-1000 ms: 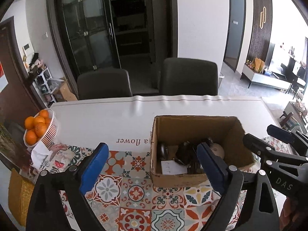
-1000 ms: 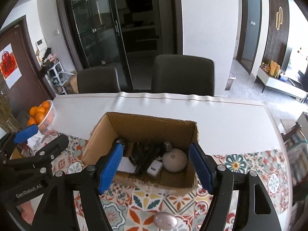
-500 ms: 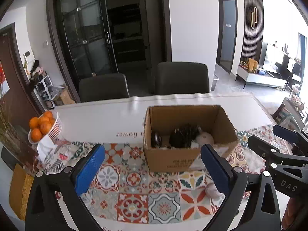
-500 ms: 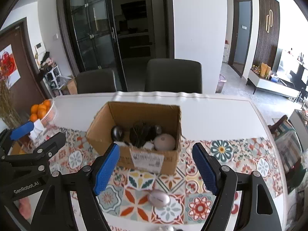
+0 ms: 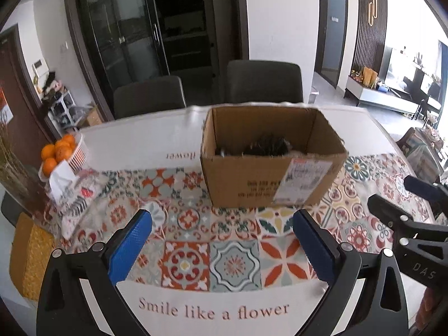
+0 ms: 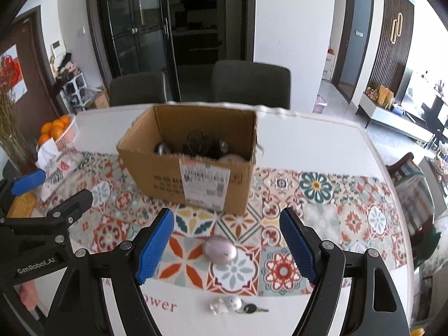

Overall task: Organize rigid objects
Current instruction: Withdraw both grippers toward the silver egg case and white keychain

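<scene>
While both grippers hang above the patterned tablecloth point(image 6: 316, 187), counts from left to right: one basket of oranges point(image 6: 57, 131) at far left, one crumpled printed cloth point(image 6: 57, 168) beside it, one cardboard box point(image 6: 193, 168) mid-table, one pinkish computer mouse point(image 6: 220, 249) on the cloth, one key with a white charm point(image 6: 238, 305) on the white strip at the near edge, two dark chairs point(image 6: 249, 84) behind the table.

Box is open-topped, long axis running left-right across the table, its labelled side facing the cameras. Inside: a dark mouse-like item, a black cable tangle, and a pale rounded item at the near wall; exact count inside is unclear.

Pinkish mouse lies in front of the box, apart from it, long axis roughly left-right, slightly tilted in the right wrist view. Which end is its front I cannot tell.

Left gripper point(image 5: 221, 246) tilts downward toward the cloth, blue pads spread wide, nothing between them but cloth below.

Right gripper point(image 6: 226, 247) also tilts down, fingers apart, the mouse lying on the table between and below the pads, not touched. Each gripper shows at the edge of the other's view.
</scene>
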`<state>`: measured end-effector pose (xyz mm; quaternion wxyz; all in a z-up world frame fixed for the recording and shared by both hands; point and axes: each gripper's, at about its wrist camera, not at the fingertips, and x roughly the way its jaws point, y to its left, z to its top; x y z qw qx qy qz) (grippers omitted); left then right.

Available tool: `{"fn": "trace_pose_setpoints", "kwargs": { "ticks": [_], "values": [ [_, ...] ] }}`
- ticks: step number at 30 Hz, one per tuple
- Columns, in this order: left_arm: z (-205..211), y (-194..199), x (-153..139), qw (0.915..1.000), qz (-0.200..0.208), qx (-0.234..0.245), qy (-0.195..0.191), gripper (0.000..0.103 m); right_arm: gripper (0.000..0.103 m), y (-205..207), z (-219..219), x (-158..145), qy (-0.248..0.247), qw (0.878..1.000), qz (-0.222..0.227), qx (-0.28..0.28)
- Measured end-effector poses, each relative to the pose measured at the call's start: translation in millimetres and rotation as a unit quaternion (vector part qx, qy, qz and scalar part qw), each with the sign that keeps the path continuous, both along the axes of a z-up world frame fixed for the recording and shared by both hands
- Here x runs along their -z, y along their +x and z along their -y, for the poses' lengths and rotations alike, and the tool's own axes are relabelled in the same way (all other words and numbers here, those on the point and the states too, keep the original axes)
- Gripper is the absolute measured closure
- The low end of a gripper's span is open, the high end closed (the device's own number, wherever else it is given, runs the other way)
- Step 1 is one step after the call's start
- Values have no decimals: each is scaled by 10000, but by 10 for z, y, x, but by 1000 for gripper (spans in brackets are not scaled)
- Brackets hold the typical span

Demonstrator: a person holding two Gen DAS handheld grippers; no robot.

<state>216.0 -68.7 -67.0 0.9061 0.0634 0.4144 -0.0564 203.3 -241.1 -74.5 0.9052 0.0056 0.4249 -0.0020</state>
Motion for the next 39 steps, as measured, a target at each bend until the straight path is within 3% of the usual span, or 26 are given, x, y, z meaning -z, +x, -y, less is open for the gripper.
{"fn": "trace_pose_setpoints", "kwargs": {
  "ticks": [13, 26, 39],
  "values": [
    [18, -199, 542, 9973, -715, -157, 81, 1, 25, -147, 2, 553, 148, 9967, -773, -187],
    [69, -375, 1042, 9893, -1431, -246, 134, 1, 25, -311, 7, 1057, 122, 9870, -1544, -433],
    [173, -480, 1375, 9832, -1745, -308, 435, 1, 27, -326, 56, 1502, 322, 9747, -2027, -886]
  ]
}}
